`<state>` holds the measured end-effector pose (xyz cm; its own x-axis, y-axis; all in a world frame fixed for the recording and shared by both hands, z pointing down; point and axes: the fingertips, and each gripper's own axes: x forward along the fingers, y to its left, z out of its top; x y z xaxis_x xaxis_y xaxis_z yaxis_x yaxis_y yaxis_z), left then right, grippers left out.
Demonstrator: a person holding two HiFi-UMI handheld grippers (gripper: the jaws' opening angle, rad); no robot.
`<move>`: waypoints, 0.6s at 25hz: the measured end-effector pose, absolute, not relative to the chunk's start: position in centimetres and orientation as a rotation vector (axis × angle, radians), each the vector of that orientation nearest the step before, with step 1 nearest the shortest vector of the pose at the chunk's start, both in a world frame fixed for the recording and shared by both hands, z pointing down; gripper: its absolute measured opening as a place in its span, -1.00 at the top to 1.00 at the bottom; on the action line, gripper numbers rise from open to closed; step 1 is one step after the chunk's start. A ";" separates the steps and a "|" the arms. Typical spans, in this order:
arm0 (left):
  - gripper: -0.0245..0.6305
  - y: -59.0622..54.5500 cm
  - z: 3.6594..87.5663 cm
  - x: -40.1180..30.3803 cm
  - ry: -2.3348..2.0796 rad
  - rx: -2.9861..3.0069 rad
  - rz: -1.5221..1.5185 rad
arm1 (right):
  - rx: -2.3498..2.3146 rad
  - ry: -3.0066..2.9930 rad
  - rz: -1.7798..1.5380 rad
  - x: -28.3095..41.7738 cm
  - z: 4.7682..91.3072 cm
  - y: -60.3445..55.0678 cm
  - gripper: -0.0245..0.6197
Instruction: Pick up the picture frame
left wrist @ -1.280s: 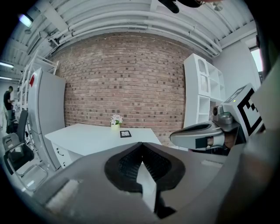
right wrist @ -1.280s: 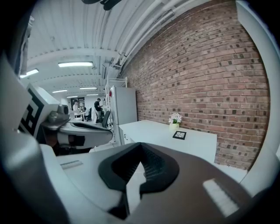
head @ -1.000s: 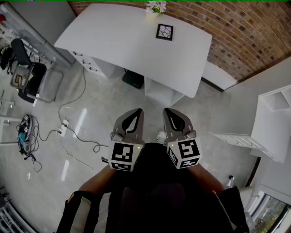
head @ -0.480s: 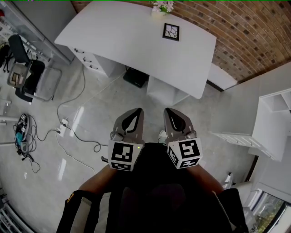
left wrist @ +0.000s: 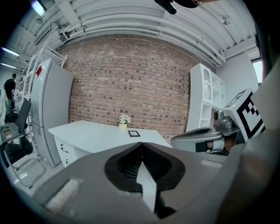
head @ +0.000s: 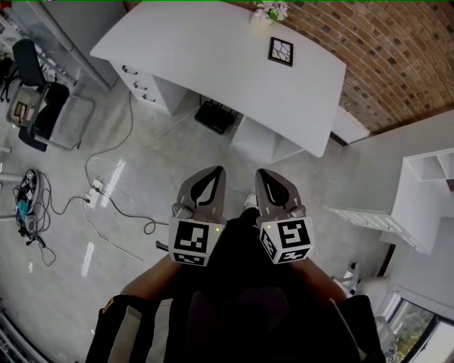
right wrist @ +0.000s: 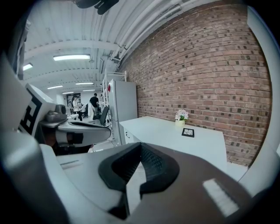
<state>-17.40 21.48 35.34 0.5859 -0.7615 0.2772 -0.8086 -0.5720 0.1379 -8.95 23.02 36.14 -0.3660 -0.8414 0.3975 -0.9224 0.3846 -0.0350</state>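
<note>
The task has barely begun: the picture frame (head: pixel 281 51) lies flat on the far part of the white desk (head: pixel 206 57), near a small pot of flowers (head: pixel 264 13) by the brick wall and well apart from both grippers. The left gripper (head: pixel 215 172) and right gripper (head: pixel 261 173) are side by side over the floor, each with its jaws clenched together on nothing. The approach, the opening of the jaws, the grasp and the lift all remain to be done.

Picture frame (head: pixel 281 51) farther right now

Closed fingers (left wrist: pixel 124 168) face the picture frame (left wrist: pixel 134 133), apparently lying flat.
</note>
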 end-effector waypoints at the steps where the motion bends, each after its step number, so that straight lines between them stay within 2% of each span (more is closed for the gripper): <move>1: 0.93 21.3 35.3 -17.5 -1.300 2.564 0.272 | 1.545 -2.333 0.366 -8.9 36.1 22.9 0.92; 15: 0.93 15.0 35.8 -17.1 -1.481 2.470 0.325 | 1.408 -2.456 0.379 -8.5 36.6 14.9 0.92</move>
<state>-17.11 15.02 35.82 0.4607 -0.8310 0.3118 -0.8851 -0.4561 0.0924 -8.49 14.87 36.61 -0.4831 -0.7935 0.3700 -0.8681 0.4891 -0.0845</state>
